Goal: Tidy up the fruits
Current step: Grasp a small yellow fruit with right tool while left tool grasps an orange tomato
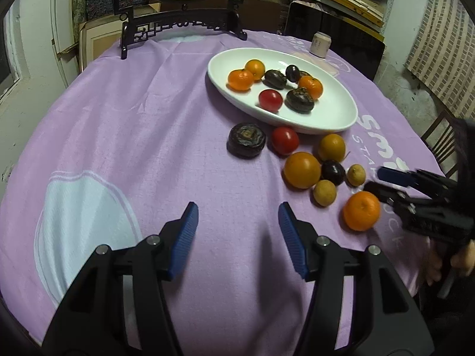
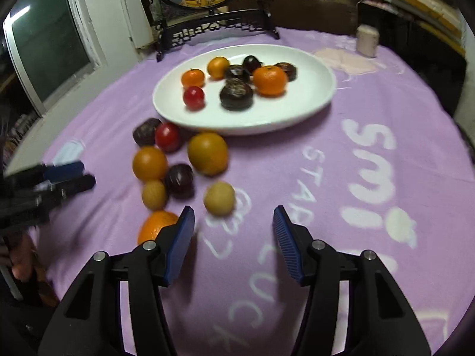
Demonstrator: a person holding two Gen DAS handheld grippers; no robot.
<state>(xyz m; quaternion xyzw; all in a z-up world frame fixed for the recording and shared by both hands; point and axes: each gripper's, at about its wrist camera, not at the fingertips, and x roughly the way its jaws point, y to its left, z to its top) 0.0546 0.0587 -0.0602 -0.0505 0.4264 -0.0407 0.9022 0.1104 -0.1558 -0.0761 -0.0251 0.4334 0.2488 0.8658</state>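
Observation:
A white oval plate (image 1: 332, 109) (image 2: 299, 101) holds several fruits: mandarins, a red tomato and dark brown ones. In front of it, on the purple cloth, lie a dark flat fruit (image 1: 246, 140), a tomato (image 1: 284, 140), two oranges (image 1: 302, 169), a dark plum (image 1: 333, 172), two small tan fruits (image 1: 325, 192) and a mandarin (image 1: 361, 210). My left gripper (image 1: 237, 222) (image 2: 86, 175) is open over bare cloth, left of the pile. My right gripper (image 2: 234, 219) (image 1: 375, 181) is open too. A tan fruit (image 2: 219, 198) lies just ahead of it. The mandarin (image 2: 157, 225) sits partly behind its left finger.
A round painted screen on a black carved stand (image 1: 184, 26) is at the table's back edge. A pale can (image 1: 320, 44) stands behind the plate. A wooden chair (image 1: 439, 136) is at the right, and a hand (image 1: 463, 258) holds the right gripper.

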